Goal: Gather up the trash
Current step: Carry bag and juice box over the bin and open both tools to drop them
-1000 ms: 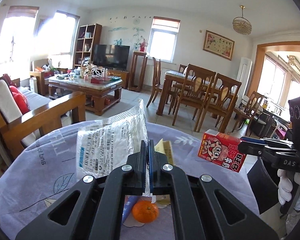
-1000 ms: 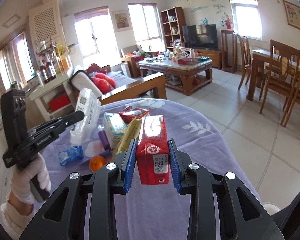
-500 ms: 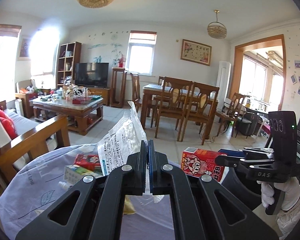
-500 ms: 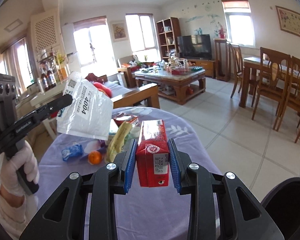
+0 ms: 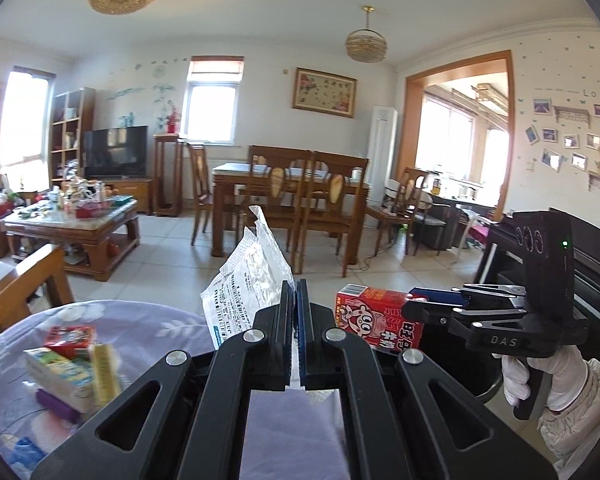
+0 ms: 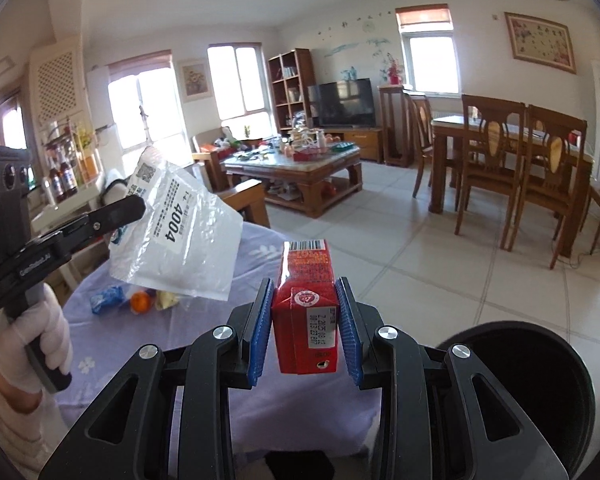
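We held a clear plastic bag [image 5: 248, 288] pinched in our left gripper [image 5: 296, 308], its jaws closed on it, above the purple tablecloth [image 6: 308, 396]; our right gripper [image 6: 304, 320] clamped a red carton [image 6: 306, 308], just beside the black bin [image 6: 540, 364]

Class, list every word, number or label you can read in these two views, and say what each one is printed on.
"4004": white plastic bag held in the left gripper.
"DAS": body of the right gripper.
"Love": wall decal above the photo frames.
Date stamp on the red carton: digits too small to read surely.
Chinese characters on the carton's side: not legible.
Bag's small print and QR code: unreadable.
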Motion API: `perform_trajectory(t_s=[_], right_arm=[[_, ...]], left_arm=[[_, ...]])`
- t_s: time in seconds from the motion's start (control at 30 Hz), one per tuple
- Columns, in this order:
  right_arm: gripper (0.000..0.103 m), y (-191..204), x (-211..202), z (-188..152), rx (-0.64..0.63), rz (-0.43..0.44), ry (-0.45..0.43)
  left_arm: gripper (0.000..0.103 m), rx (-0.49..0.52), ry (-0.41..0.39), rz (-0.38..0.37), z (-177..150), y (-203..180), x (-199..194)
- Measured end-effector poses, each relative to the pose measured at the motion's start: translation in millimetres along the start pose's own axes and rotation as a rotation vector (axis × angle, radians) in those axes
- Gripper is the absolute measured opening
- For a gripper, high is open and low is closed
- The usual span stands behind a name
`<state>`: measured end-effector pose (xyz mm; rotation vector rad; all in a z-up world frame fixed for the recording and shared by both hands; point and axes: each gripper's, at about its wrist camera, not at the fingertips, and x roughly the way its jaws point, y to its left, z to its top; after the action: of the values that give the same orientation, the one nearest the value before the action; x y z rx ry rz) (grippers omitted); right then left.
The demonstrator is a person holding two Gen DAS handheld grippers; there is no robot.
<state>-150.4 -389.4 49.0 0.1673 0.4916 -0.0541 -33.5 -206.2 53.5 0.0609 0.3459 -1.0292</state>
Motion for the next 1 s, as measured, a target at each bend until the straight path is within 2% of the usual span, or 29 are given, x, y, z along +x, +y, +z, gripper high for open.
perform_trajectory(t_s=[0.37,0.63,0.83,1.0], right_arm=[[0.031,-99,-64,-48,0.129,-0.167,0.002],[0.032,-152,-92,-89,0.21,-0.244,0.026],[0.031,-174,-95,-116,0.243,-0.267,0.062],[0.032,-181,-87,-134,0.262,-0.272,0.095]], left_arm=[[0.003,0.03,0.053,-0.228,-15,-70,53],[0.003,0.046,0.103,-0.381,-27,-117,85],[0.003,0.037,0.182,-0.45,-44,-136,114],[0.003,0.035,0.262,-0.446,-67,-140,135]])
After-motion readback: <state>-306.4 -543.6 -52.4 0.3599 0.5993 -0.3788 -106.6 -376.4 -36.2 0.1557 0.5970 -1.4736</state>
